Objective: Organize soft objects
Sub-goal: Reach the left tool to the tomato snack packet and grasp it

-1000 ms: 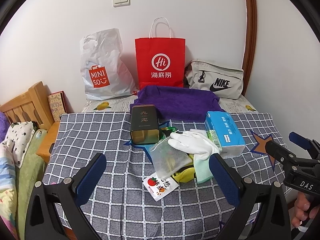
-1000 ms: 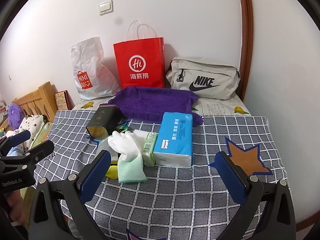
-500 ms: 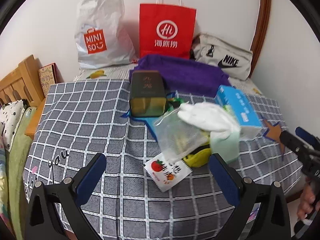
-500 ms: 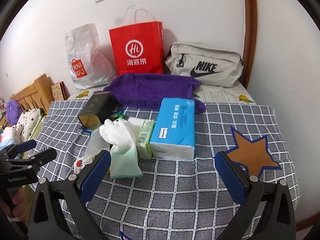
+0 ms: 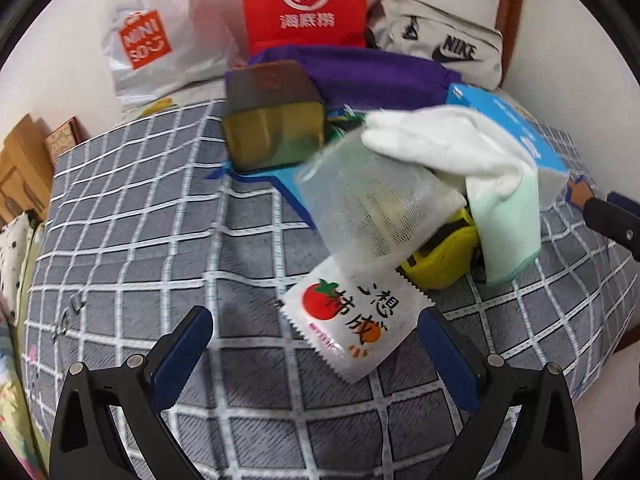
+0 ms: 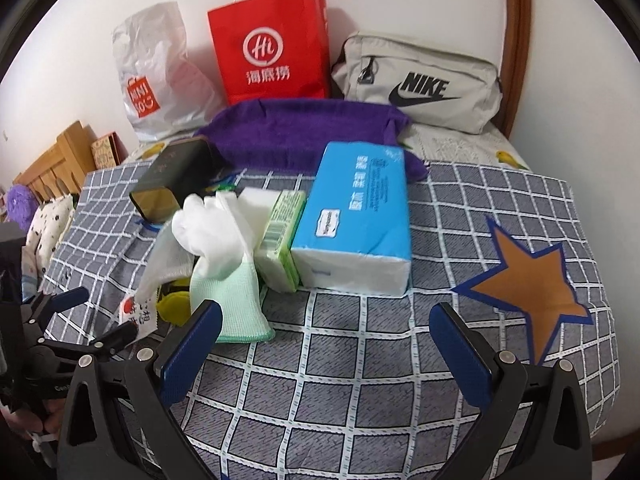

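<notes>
A pile lies on the grey checked cloth (image 5: 132, 240). A white snack packet with a tomato print (image 5: 354, 326) lies nearest my open left gripper (image 5: 316, 354), between its fingertips. Behind it are a clear mesh pouch (image 5: 372, 208), a yellow soft item (image 5: 444, 258) and a white glove with a green cuff (image 5: 472, 148). In the right wrist view the glove (image 6: 226, 256), a green-wrapped pack (image 6: 280, 236) and a blue tissue pack (image 6: 360, 220) lie ahead of my open, empty right gripper (image 6: 324, 356). A purple towel (image 6: 304, 132) lies behind.
A dark tin box (image 5: 276, 120) stands behind the pile. A red paper bag (image 6: 272, 48), a white Miniso bag (image 6: 156, 80) and a grey Nike bag (image 6: 420, 84) lean on the wall. A wooden bed frame (image 6: 52, 168) is at left. The left gripper also shows in the right wrist view (image 6: 80, 332).
My left gripper has moved forward and down to the snack packet, which now sits between its fingertips. My right gripper has moved a little closer to the glove and tissue pack.
</notes>
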